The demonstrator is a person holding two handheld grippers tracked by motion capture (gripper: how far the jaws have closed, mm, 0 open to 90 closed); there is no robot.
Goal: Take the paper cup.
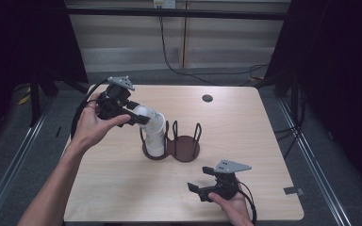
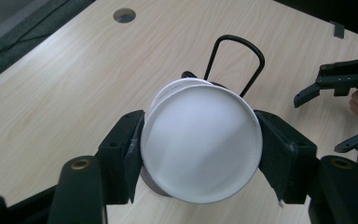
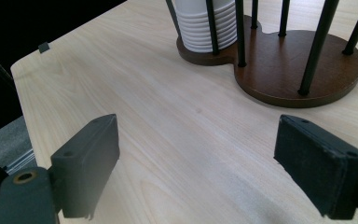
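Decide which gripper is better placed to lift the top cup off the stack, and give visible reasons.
Left. The left gripper is already shut on the top cup of the stack; the right gripper rests open near the table's front edge.

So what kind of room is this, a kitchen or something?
More likely a lab or recording studio than a kitchen. The pale wooden table stands between black curtains, loose cables trail over the grey floor behind it, and a person's hands hold black two-jaw grippers, the left gripper clamping a white paper cup.

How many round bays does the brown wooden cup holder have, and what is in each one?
2. The left bay holds the stack of white paper cups, whose top cup the left tongs grip. The right bay is bare.
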